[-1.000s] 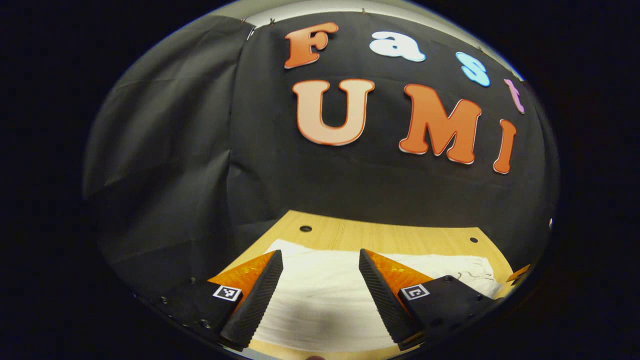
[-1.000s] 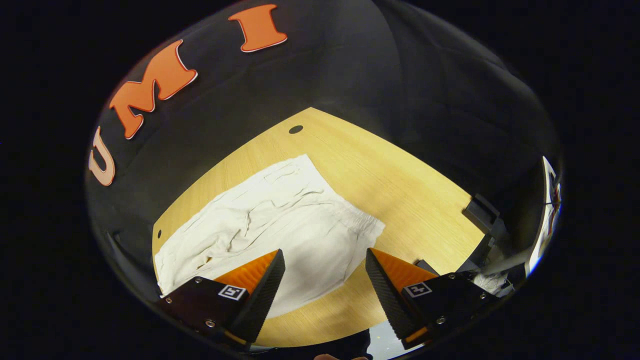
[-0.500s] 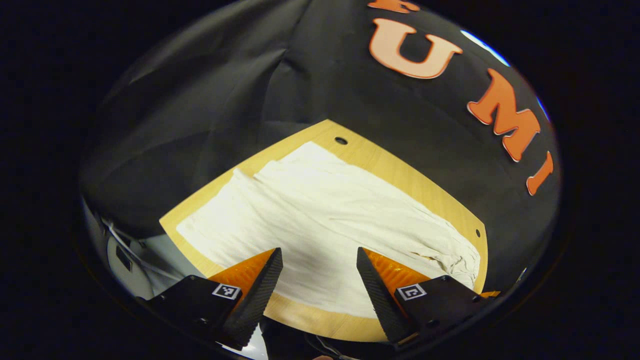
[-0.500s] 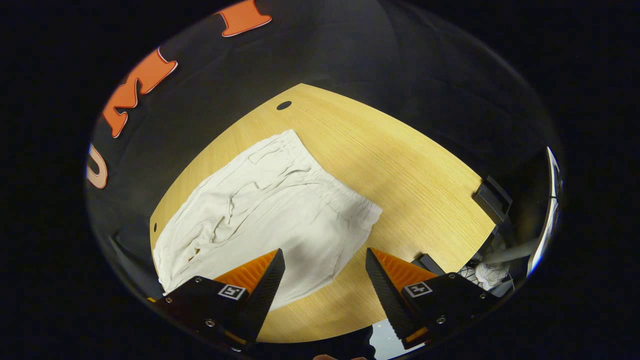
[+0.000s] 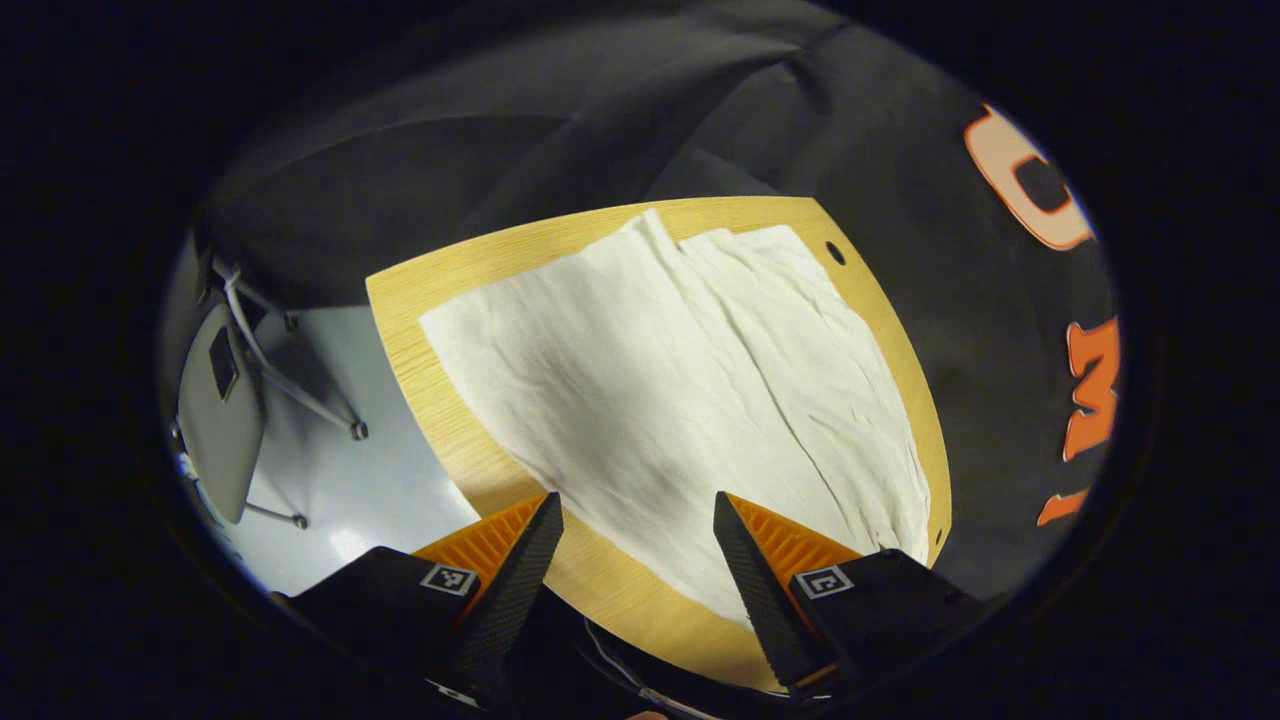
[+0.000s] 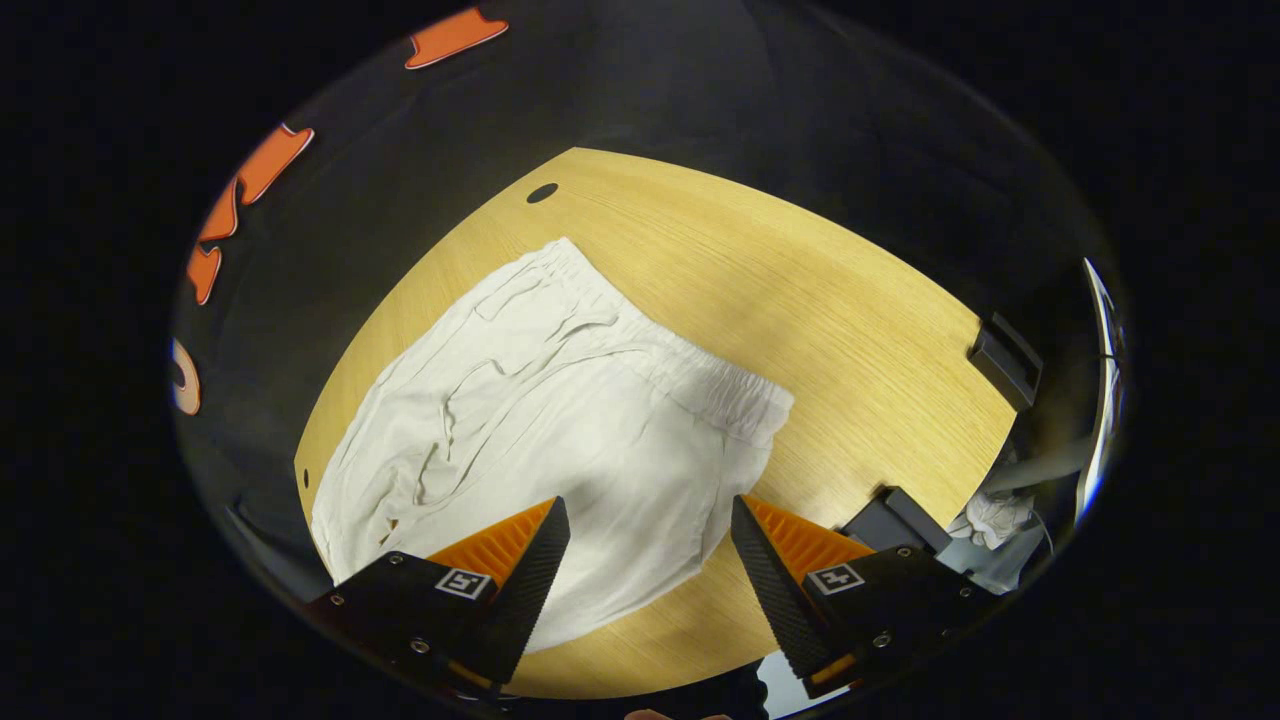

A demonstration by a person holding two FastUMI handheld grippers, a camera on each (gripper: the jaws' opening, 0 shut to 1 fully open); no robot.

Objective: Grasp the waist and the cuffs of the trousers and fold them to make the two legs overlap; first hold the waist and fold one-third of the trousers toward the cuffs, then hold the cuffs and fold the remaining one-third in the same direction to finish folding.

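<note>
Left gripper view, 9 o'clock: folding chair (image 5: 222, 400) on pale floor (image 5: 340, 480), beside counter edge. Centre: wooden counter (image 5: 440, 290), white trousers (image 5: 660, 380) spread flat over most of it, two legs side by side, seam between them running from 12 toward 5 o'clock, cuff ends at 12 o'clock near a small hole (image 5: 835, 253) in the board at 1 o'clock. Bottom, 6 o'clock: left claw (image 5: 635, 545) above near edge of cloth, fingers spread wide, nothing between them, not touching fabric as far as visible.

Right gripper view, 9 to 8 o'clock: trouser legs trailing off toward counter's far-left edge, creased. Centre: trousers (image 6: 540, 420) lying flat, gathered elastic waist (image 6: 700, 380) running from 11 toward 3 o'clock, waistband corner at 3 o'clock of the cloth. Counter (image 6: 800, 290) bare wood beyond waist; hole (image 6: 541, 192) at 11 o'clock. Bottom, 6 o'clock: right claw (image 6: 650, 545) over hip area near the waist, fingers parted, empty. At 4 o'clock: dark clamp-like blocks (image 6: 1005, 360) on counter edge, white bundle (image 6: 995, 515) below; kind unclear.
</note>
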